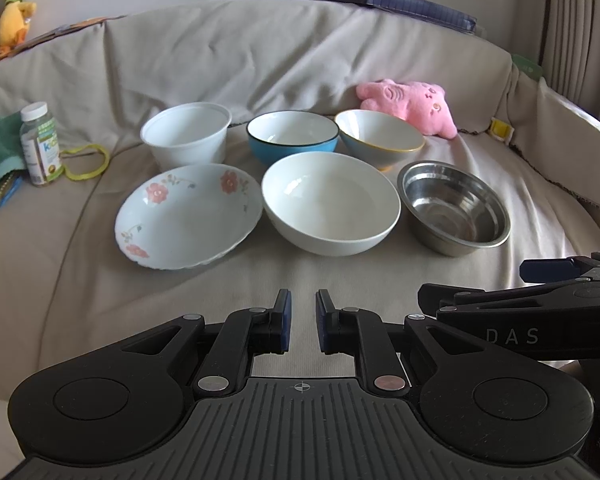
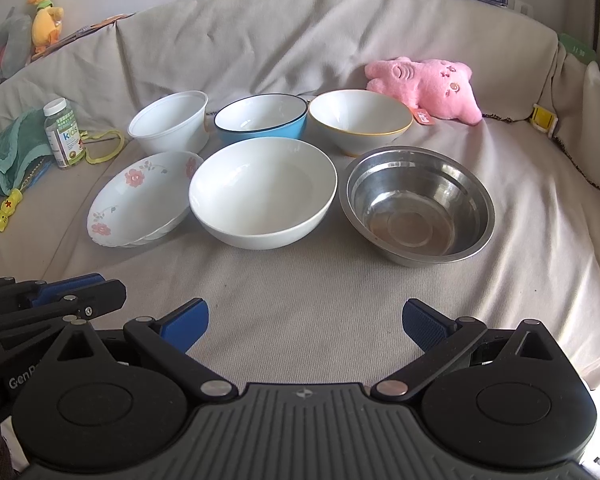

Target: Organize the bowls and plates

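Observation:
Six dishes stand in two rows on a beige-covered sofa seat. Front row: a flowered shallow plate [image 1: 188, 224] [image 2: 140, 200], a large white bowl [image 1: 330, 208] [image 2: 262, 192] and a steel bowl [image 1: 454, 208] [image 2: 416, 208]. Back row: a white plastic tub [image 1: 186, 136] [image 2: 168, 122], a blue bowl [image 1: 292, 136] [image 2: 260, 118] and a yellow-rimmed bowl [image 1: 380, 138] [image 2: 360, 120]. My left gripper [image 1: 303, 300] hovers in front of them, pads nearly together and holding nothing. My right gripper [image 2: 306, 316] is beside it, wide open and empty, short of the white and steel bowls.
A pink plush toy [image 1: 412, 104] lies behind the yellow-rimmed bowl. At the left are a vitamin bottle [image 1: 40, 144], a green cloth [image 1: 0, 148] and a yellow loop [image 1: 86, 160]. The sofa back [image 1: 260, 48] rises behind, with a yellow duck toy [image 1: 14, 12] on it.

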Demonstrator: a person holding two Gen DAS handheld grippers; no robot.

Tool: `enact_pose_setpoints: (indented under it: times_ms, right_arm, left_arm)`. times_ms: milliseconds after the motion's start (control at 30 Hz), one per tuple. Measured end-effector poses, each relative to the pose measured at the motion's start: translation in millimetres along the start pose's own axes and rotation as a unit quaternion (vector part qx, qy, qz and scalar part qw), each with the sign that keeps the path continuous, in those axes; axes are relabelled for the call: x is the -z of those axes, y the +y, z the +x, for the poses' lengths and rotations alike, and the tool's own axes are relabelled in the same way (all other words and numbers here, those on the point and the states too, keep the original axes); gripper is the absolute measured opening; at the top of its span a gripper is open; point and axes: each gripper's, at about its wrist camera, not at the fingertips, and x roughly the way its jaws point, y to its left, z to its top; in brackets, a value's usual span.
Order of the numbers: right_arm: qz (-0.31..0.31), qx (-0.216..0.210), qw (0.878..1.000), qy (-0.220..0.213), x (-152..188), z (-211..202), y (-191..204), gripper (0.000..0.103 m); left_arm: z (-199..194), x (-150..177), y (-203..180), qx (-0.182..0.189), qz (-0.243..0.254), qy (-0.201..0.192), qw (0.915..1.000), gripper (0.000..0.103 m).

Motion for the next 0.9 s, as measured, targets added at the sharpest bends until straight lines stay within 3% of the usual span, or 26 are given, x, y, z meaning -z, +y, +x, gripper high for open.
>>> enact_pose_setpoints:
  times_ms: [900]
  right_arm:
    - [-0.002,-0.003,1.000,-0.003,1.1,3.6,-0.2,0.103]
  left_arm:
    - [9.6,5.6,7.3,0.002,-0.018,0.006,0.9998,0.016]
